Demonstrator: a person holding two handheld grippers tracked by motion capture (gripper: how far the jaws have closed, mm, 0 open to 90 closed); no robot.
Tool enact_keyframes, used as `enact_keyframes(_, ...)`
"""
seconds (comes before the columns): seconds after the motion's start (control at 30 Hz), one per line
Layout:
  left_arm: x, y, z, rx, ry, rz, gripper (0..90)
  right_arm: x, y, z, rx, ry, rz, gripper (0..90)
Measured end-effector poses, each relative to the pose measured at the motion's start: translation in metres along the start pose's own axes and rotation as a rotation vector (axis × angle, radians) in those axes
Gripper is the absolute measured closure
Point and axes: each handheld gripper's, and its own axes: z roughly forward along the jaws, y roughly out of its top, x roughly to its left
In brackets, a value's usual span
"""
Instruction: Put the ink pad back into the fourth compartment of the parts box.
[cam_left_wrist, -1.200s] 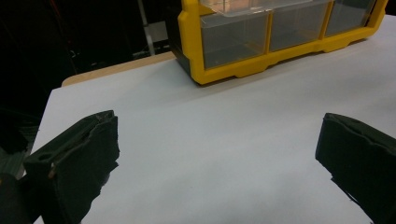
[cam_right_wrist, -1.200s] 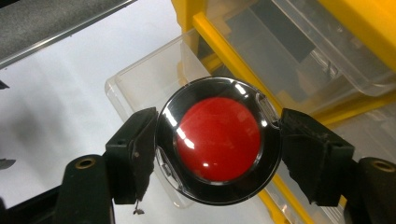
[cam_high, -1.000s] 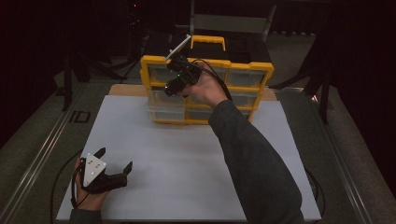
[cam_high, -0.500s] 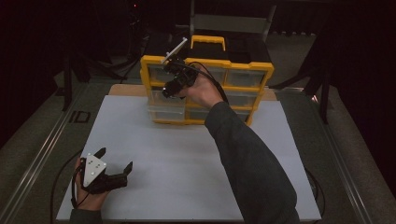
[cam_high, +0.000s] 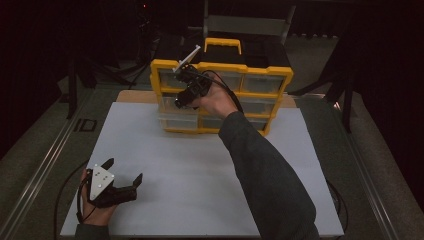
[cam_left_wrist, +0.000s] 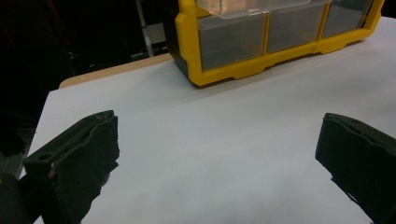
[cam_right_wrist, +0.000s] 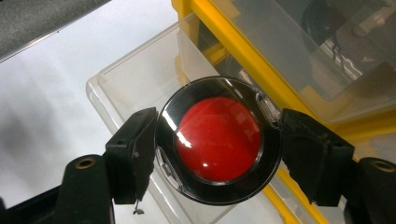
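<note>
A round black case with a red centre (cam_right_wrist: 218, 140) sits clamped between the two black jaws of my right gripper (cam_right_wrist: 217, 147), which is shut on it. Below it lies a pulled-out clear drawer (cam_right_wrist: 140, 79) of the yellow drawer cabinet (cam_high: 220, 67). In the high view the right gripper (cam_high: 189, 95) hovers at the cabinet's front left, over the open drawer (cam_high: 177, 120). My left gripper (cam_high: 122, 172) rests on the white mat (cam_high: 200, 175) at the near left, jaws wide open with nothing between them; its fingers (cam_left_wrist: 79, 158) frame bare mat.
The cabinet (cam_left_wrist: 243, 51) has a yellow frame, several clear drawers and a top handle (cam_high: 222, 44). It stands at the mat's far edge. Dark metal rails run along both table sides, and a cable trails from each gripper.
The right gripper has shifted slightly left and down at the cabinet's front, still holding the round case. The left gripper has stayed put.
</note>
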Motion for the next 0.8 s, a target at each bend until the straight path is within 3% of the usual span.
enact_keyframes(0.8,0.0,0.0,0.0,0.001,-0.002,0.002,0.3,0.0,-0.004,0.011,0.03,0.005,0.023,29.8)
